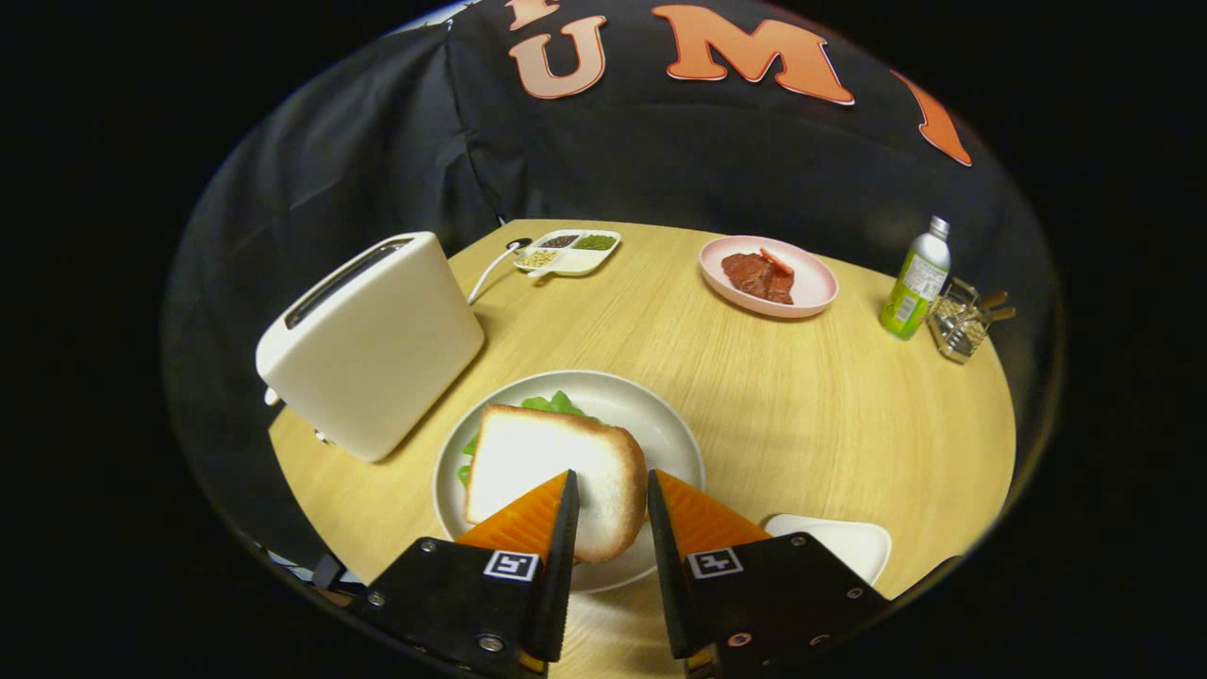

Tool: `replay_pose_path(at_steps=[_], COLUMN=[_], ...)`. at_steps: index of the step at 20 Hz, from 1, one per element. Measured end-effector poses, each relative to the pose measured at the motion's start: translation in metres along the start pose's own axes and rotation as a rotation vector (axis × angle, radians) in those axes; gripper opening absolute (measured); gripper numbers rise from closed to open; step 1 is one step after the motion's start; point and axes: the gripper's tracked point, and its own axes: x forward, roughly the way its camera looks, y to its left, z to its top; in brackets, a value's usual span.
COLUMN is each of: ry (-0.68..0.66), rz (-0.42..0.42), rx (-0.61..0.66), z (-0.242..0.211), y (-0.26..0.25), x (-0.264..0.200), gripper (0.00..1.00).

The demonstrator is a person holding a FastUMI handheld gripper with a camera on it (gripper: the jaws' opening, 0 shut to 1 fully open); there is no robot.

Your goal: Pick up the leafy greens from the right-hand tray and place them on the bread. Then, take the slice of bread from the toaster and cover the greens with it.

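Note:
A slice of white bread (537, 467) lies face up on leafy greens (558, 403), whose edges stick out from under it at the far and left sides. Both rest on a round white plate (671, 426) just ahead of my fingers. My gripper (611, 476) hovers over the plate's near side, open, and the bread's near right corner shows in the gap between the fingers without either pressing on it. The white toaster (372, 344) stands left of the plate, its slots dark. A white tray (839, 542) sits right of my fingers.
Farther back on the round wooden table (811, 415) are a pink plate (820, 283) with red meat, a divided white dish (569, 252) of seeds by the toaster's cord, a green bottle (915, 283) and a wire holder (960, 322). The table's edge curves close on the right.

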Motion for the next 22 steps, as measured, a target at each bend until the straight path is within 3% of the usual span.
replay_pose_path(at_steps=[7, 12, 18, 22], ry=[-0.291, -0.523, -0.749, -0.822], rz=[-0.098, -0.210, -0.295, -0.335], rx=[0.015, 0.008, 0.007, 0.023], z=[0.056, 0.093, 0.115, 0.114], y=[-0.029, -0.058, -0.074, -0.075], x=[-0.050, -0.107, -0.176, -0.197], gripper=[0.52, 0.66, 0.75, 0.85])
